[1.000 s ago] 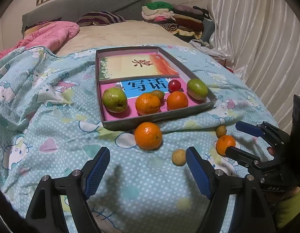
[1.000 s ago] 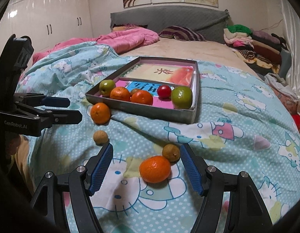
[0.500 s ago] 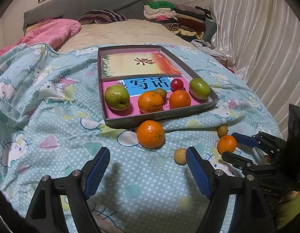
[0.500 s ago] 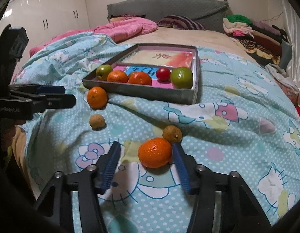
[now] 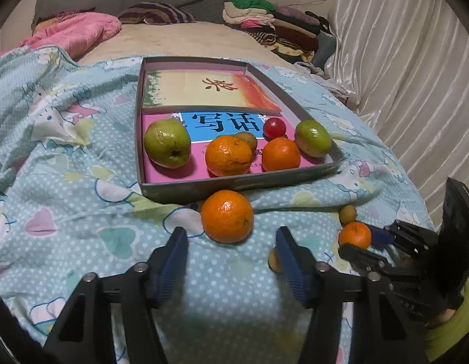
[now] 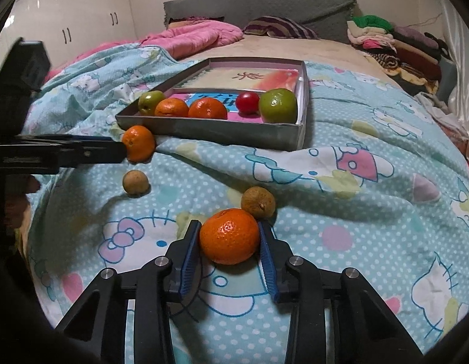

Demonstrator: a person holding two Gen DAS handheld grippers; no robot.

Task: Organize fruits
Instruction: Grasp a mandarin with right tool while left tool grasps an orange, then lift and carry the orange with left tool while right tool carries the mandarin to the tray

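The right tool (image 6: 229, 242) has its blue pads closed against both sides of a small orange (image 6: 229, 236) that sits on the quilt (image 6: 340, 163), with a brown round fruit (image 6: 258, 202) touching the orange's far side. The grip looks to sit near the fruit's widest part, so a lift could go wrong if the pads slip on the rounded skin, and the soft, rumpled quilt could let the brown neighbour roll once the orange leaves it. The left tool (image 5: 231, 247) stands wide open and holds nothing, its fingers either side of a larger orange (image 5: 227, 216) lying just in front of the tray (image 5: 243, 182); closing too early might nudge that orange against the tray wall. The left wrist view shows the tray's full contents, including a small brown fruit half hidden behind the oranges. The right wrist view alone shows the pad contact and another brown fruit (image 6: 135, 182) lying apart.
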